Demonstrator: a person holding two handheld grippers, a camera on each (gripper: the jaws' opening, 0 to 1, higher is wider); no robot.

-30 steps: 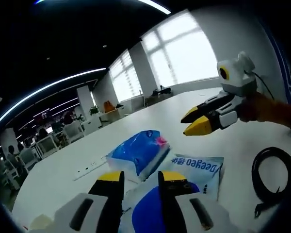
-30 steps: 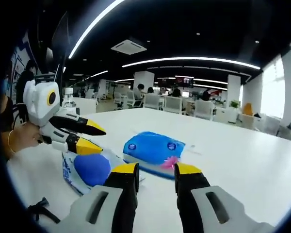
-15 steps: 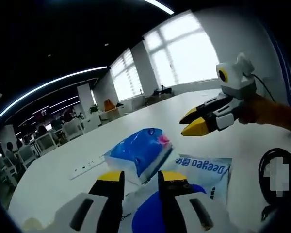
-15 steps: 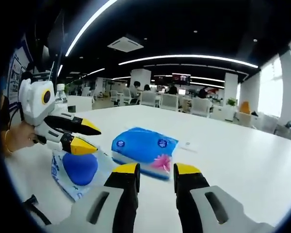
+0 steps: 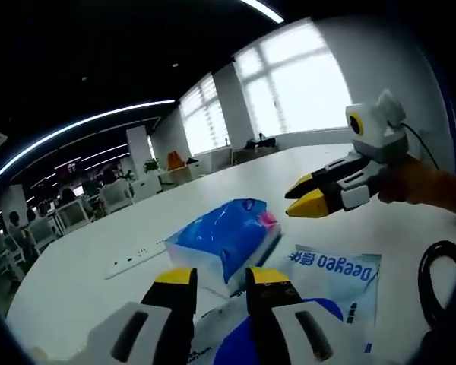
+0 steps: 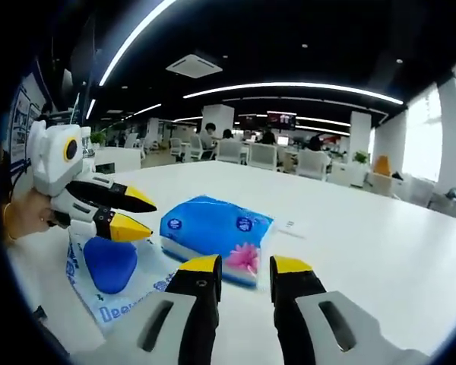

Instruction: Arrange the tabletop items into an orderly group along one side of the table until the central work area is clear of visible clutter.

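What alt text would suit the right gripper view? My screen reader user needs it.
The right gripper, jaws open, points at a blue tissue pack on a white table. To its left, the left gripper hovers open over a packet with a blue sponge.

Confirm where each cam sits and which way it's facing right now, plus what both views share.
Left gripper view: rides the left hand-held gripper, looking along its jaws toward the windows; the right hand-held gripper enters from the right, held by a hand.
Right gripper view: rides the right hand-held gripper, facing the office interior; the left hand-held gripper enters from the left.
Shared: blue tissue pack, white-and-blue Deeyeo pouch, white table.
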